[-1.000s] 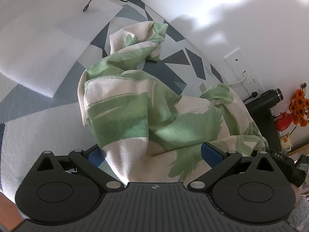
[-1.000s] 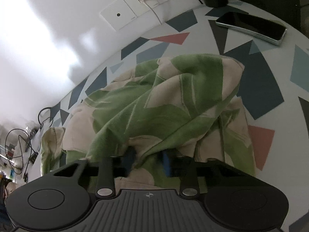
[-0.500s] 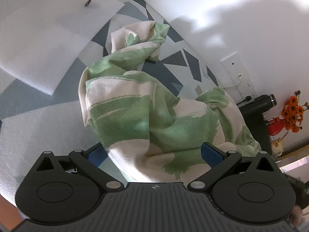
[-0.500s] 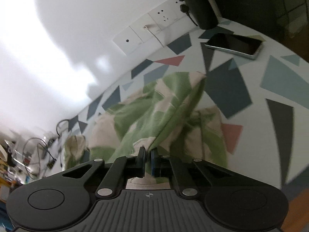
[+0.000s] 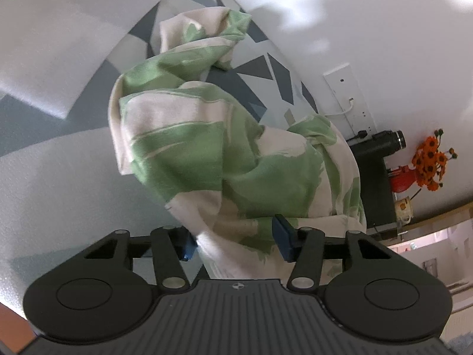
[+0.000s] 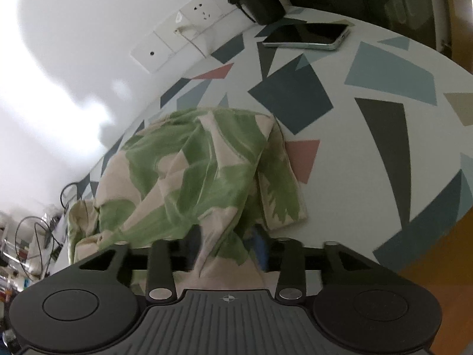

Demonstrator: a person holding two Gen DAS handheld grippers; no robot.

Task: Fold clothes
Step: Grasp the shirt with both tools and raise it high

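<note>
Since the frame half a second before, the right gripper (image 6: 227, 248) had parted its fingers from a tight pinch to a moderate gap, and the left gripper (image 5: 235, 241) had narrowed its fingers somewhat around the cloth.

The crumpled cream garment with a green leaf print (image 5: 207, 148) lay heaped on the white tabletop patterned with grey, teal and pink geometric shapes (image 6: 384, 136). In the left wrist view, a plain white sheet (image 5: 59, 44) lay on the table at the far left, well apart from the garment. The garment's near fold hung between the left gripper's blue-padded fingers (image 5: 282, 238), which stood apart, the left pad touching the fabric; whether the right pad touched could not be told. Further right stood a white wall socket plate with a cable (image 5: 348, 100), a black appliance (image 5: 375, 159), and a red vase holding orange flowers (image 5: 425, 165).

In the right wrist view, dark cables (image 6: 35, 230) lay at the far left edge. The garment (image 6: 192, 177) occupied the centre, its near edge draped between the right gripper's separated fingers; the blur left it unclear whether either pad pressed the cloth. To the far right, a dark-screened smartphone (image 6: 307, 37) lay flat on the table, well apart from the garment.
</note>
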